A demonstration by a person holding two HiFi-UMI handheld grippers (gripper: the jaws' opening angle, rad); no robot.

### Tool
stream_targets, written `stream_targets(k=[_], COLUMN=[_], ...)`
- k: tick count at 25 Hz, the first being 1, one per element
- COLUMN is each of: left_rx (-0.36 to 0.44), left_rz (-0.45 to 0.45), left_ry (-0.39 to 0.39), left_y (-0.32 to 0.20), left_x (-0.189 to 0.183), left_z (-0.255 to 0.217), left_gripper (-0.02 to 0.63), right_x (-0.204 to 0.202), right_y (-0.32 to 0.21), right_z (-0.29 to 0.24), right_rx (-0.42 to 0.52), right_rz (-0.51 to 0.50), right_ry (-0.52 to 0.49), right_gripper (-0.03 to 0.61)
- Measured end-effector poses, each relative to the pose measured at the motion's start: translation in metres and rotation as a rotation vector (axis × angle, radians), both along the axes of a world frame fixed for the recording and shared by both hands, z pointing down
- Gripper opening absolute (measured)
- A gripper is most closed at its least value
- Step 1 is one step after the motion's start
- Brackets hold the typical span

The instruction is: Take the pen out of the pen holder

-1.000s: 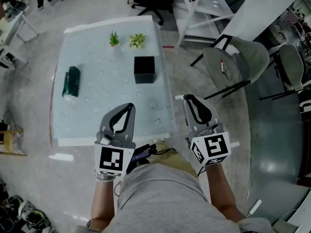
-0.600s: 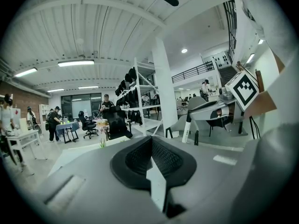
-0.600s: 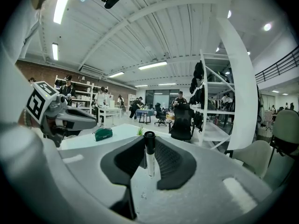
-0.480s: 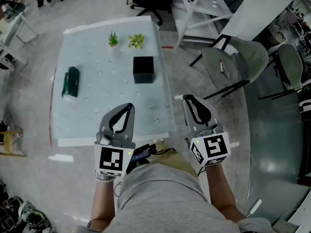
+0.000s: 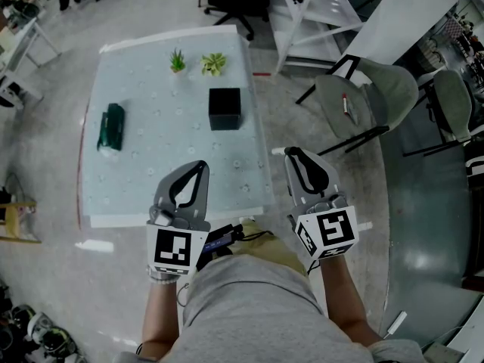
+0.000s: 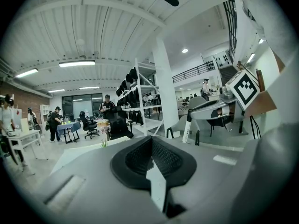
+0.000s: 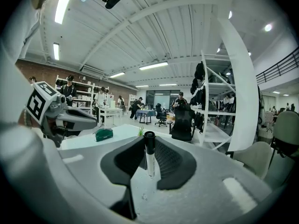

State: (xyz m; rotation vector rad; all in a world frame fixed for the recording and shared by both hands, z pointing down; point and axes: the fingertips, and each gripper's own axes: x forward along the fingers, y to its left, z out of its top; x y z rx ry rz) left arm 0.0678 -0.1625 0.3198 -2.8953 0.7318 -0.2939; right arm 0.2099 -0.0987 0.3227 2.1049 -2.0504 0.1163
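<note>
The black square pen holder [image 5: 224, 108] stands on the pale table [image 5: 144, 172], towards its far right side. My right gripper [image 5: 292, 154] hovers off the table's right edge, nearer to me than the holder, shut on a pen [image 7: 149, 155]. The pen has a white barrel and a black cap and stands upright between the pads. From the left gripper view the pen [image 6: 189, 126] hangs below the right gripper's tip. My left gripper [image 5: 202, 165] is over the table's near edge, its jaws meeting at the tip with nothing between them.
Two small green plants [image 5: 195, 61] stand at the table's far edge and a dark green object [image 5: 110, 127] lies at its left. A grey chair [image 5: 355, 100] with a marker on its seat stands right of the table. White shelving [image 5: 318, 6] is behind it.
</note>
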Motion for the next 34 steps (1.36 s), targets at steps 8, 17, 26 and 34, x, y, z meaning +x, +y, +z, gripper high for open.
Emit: stream_targets(k=[8, 17, 26, 34], left_rx=[-0.017, -0.023, -0.006, -0.007], left_rz=[-0.010, -0.017, -0.006, -0.009], left_ry=[-0.007, -0.013, -0.003, -0.005], left_y=[-0.0011, -0.0028, -0.0047, -0.0068], left_x=[-0.0013, -0.0021, -0.0005, -0.0040], left_z=[0.0057, 0.0080, 0.0031, 0.0035], left_gripper=[0.012, 0.012, 0.012, 0.012], right_x=[-0.0004, 0.0004, -0.0009, -0.0051], right_y=[-0.0003, -0.0009, -0.0039, -0.0072], right_z=[-0.0014, -0.0013, 0.0009, 0.0012], right_rx=[0.002, 0.000, -0.008, -0.008], right_rz=[0.001, 0.001, -0.004, -0.010], right_ry=[0.003, 0.004, 0.004, 0.004], right_gripper=[0.069, 0.069, 0.069, 0.069])
